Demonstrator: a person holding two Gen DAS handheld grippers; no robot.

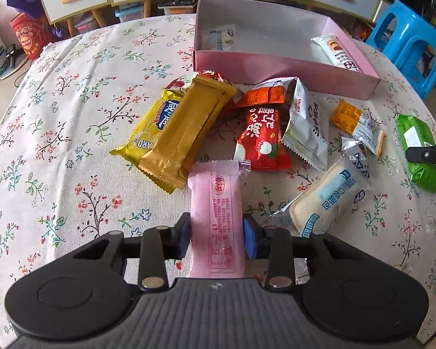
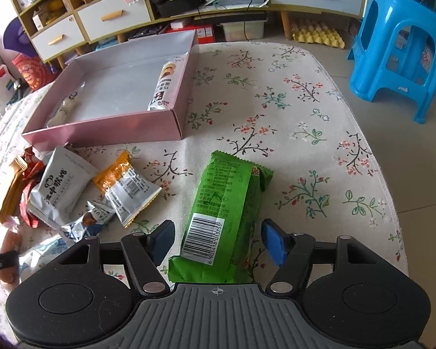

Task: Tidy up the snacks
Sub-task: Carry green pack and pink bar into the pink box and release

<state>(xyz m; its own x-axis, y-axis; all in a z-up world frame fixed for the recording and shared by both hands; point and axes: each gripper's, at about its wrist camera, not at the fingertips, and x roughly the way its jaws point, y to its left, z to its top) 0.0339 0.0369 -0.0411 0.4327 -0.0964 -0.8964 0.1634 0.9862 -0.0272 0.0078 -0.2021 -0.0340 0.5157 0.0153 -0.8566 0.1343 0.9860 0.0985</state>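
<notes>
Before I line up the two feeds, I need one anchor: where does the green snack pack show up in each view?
Left wrist view: the green snack pack lies at the far right edge, on the tablecloth, partly behind a dark tong tip.
Right wrist view: it lies low and central, barcode up, between the open right tongs.
Shared landmark: the pink box, beyond the loose snacks in both.

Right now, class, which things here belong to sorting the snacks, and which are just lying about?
Part of the job:
pink box
pink snack, gripped by the left gripper
green snack, between the open fingers of the right gripper
snack pile on the tablecloth

Just lying about:
blue stool
drawers
egg tray
</notes>
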